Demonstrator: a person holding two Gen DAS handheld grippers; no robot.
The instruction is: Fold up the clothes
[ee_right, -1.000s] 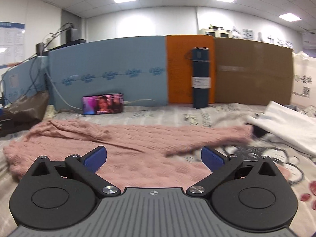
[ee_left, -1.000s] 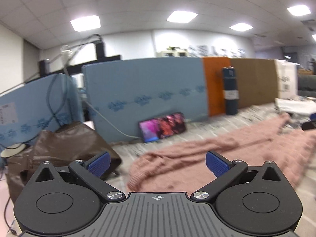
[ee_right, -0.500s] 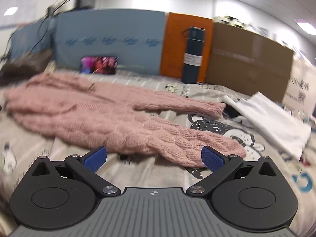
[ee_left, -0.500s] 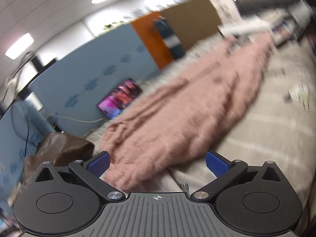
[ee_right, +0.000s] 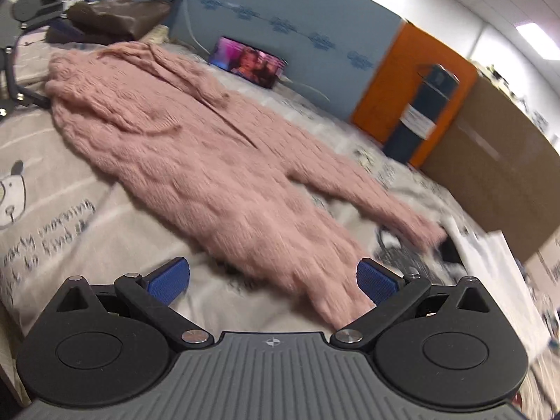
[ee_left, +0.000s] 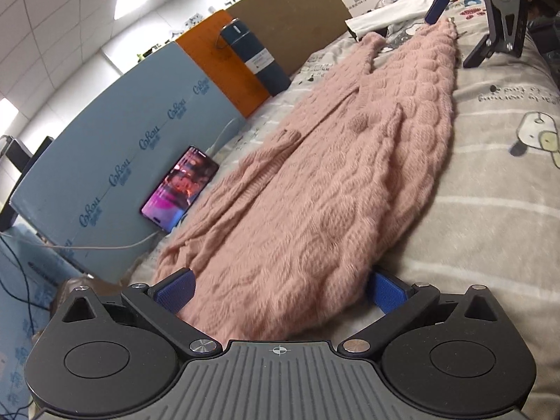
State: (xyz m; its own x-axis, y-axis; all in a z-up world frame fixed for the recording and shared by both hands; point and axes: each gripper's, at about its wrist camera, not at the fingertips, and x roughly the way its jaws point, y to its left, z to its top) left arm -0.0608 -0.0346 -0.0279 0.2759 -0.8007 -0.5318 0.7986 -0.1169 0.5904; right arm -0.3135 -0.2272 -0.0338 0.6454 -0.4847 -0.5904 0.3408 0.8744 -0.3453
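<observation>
the left gripper (ee_left: 278, 288) stands wide, its blue fingers (ee_left: 175, 288) straddling one end of the pink knit sweater (ee_left: 315, 182) with nothing pinched yet. the right gripper (ee_right: 273, 280) is wide too, its fingers either side of the sweater's opposite near corner, holding nothing; it also shows far off in the left view (ee_left: 451, 31), beside the garment's other end.

the sweater lies stretched out flat along the patterned bedsheet (ee_left: 490, 175), one sleeve (ee_right: 367, 199) trailing toward the white cloth (ee_right: 490, 255), the other bunched on top of the body. so each gripper sits at one end of the garment's near long edge.

the step looks like seizing both ends of that edge. to do it well, each gripper should probably dip low enough to catch the thick knit only, not the sheet beneath, and close together so the edge lifts evenly. the fluffy weave may slip, so a deep bite seems wise.

beyond lie a phone (ee_left: 180, 189), a dark flask (ee_left: 255, 57) and foam boards (ee_left: 122, 140).
</observation>
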